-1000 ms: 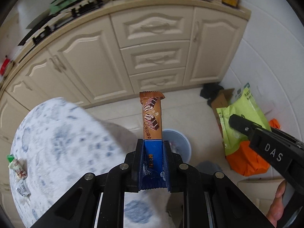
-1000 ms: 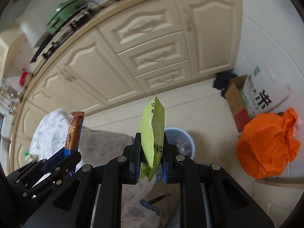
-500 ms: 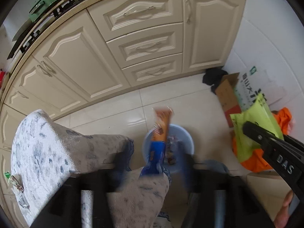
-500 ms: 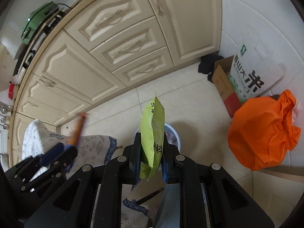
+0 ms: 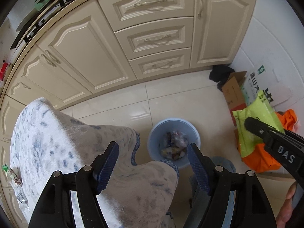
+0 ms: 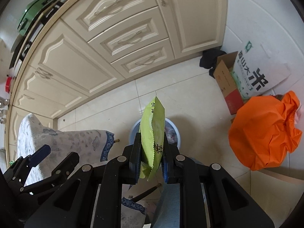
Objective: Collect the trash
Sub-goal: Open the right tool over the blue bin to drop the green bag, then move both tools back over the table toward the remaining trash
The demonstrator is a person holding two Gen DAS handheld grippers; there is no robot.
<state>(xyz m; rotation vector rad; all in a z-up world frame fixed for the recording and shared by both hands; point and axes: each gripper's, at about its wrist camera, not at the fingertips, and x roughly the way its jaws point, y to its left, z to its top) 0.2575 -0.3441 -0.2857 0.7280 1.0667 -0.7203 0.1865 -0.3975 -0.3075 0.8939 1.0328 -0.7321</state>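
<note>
Two claws hang above the kitchen floor, and I go through what lies under them from the biggest thing down. Cream cabinets [image 5: 152, 38] fill the far side. Nearer, the table under its blue-patterned cloth [image 5: 66, 142] takes up the left of my left camera, with a few small wrappers [image 5: 15, 180] left on its far edge; I judge those to be trash I have yet to fetch. An orange bag [image 6: 266, 133] slumps on the tiles to the right, well apart from the bin. The blue bin [image 5: 155, 133] stands on the floor just beside the hanging corner of the cloth, with wrappers lying in its bottom.

My left gripper [image 5: 153, 163] is spread wide and holds nothing, and the bin shows between its fingers. My right gripper [image 6: 151, 152] is clenched on the green snack bag [image 6: 153, 133], which stands up edge-on between the pads; in my right camera the bin [image 6: 174, 131] sits directly behind it.

So the step in hand, as I read it, is dropping the green bag. That calls for keeping the right claw centred over the bin's mouth, then letting go; the light bag may drift toward the rim.
</note>
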